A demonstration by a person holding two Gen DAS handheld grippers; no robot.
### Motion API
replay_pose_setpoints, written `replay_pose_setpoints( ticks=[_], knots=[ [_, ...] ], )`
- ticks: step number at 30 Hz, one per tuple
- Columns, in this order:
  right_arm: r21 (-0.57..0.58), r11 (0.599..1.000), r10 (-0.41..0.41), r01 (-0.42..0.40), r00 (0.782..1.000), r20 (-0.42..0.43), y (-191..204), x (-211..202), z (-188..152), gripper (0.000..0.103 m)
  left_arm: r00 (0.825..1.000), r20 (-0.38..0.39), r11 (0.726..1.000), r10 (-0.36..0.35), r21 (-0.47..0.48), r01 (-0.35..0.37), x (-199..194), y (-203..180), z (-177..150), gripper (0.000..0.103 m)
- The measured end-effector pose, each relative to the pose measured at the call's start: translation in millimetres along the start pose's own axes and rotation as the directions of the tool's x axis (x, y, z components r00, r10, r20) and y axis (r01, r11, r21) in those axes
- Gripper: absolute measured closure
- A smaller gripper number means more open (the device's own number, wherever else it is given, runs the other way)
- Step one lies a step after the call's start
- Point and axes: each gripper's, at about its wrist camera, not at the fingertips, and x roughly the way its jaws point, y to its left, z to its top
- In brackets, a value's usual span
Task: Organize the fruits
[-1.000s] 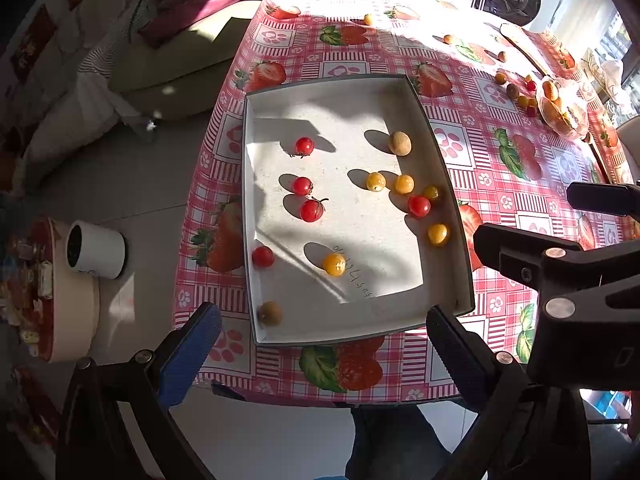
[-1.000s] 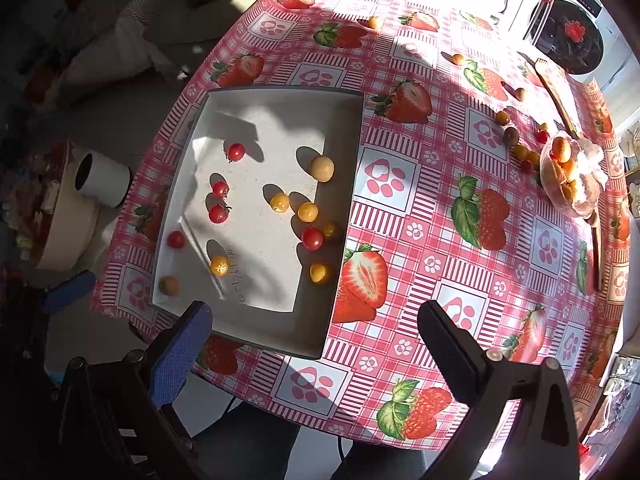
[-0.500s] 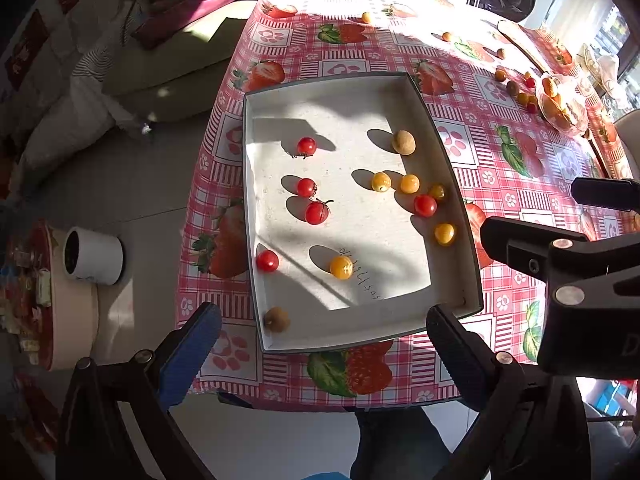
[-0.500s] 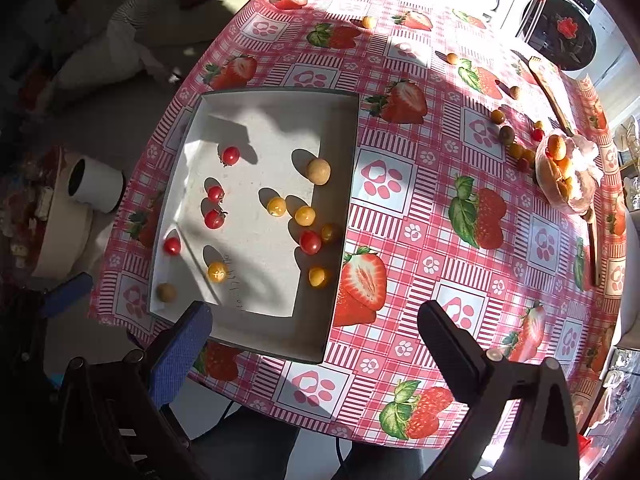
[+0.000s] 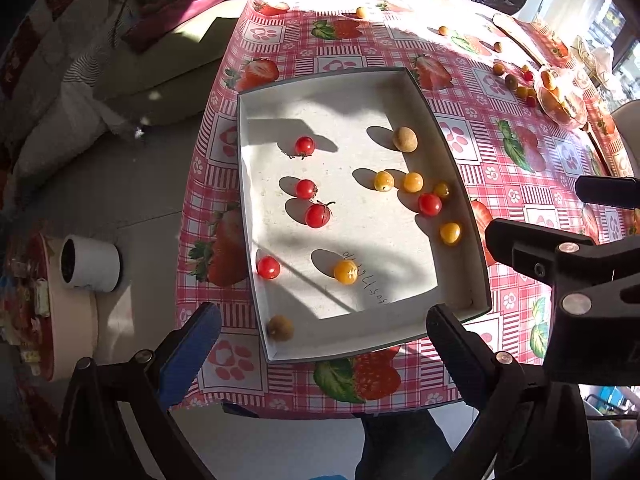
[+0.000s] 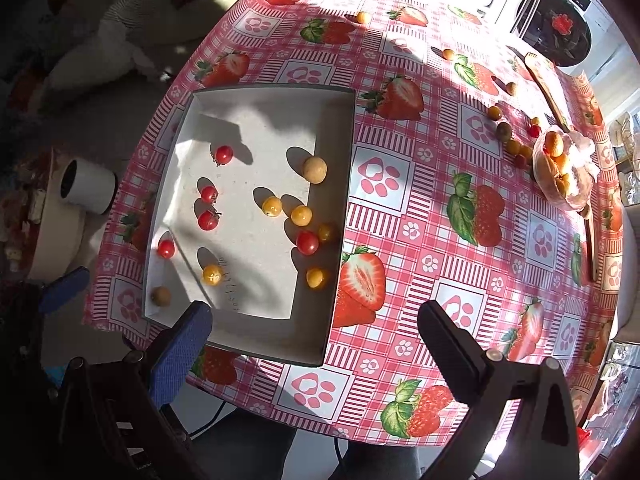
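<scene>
Where sun falls across the table, a red checked cloth (image 6: 432, 240) printed with strawberries and paw marks covers the top. Beyond its far edge stands a sofa (image 5: 168, 52); a white cup (image 5: 90, 264) sits low at the left. The tray (image 5: 472, 240) lies on the cloth near the front edge, long axis running from the grippers toward the far side. Inside it, apart from one another, lie red tomatoes (image 5: 305, 145), yellow tomatoes (image 5: 346, 272) and two brownish fruits, possibly longans (image 5: 405, 139). More fruit lies beside a bowl (image 6: 560, 176) at far right. The left gripper (image 5: 324, 348) and right gripper (image 6: 316, 340) hover above the near edge, jaws wide apart, holding nothing.
</scene>
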Motion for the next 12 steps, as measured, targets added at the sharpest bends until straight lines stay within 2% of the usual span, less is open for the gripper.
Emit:
replay_pose_setpoints(
  ticks=[12],
  knots=[
    [0.026,1.0,-0.009,0.009,1.0,0.0,-1.5,1.9,0.5,0.0,0.999,0.024,0.999,-0.03,0.022,0.03,-1.5,-1.4,1.6,0.0]
  ],
)
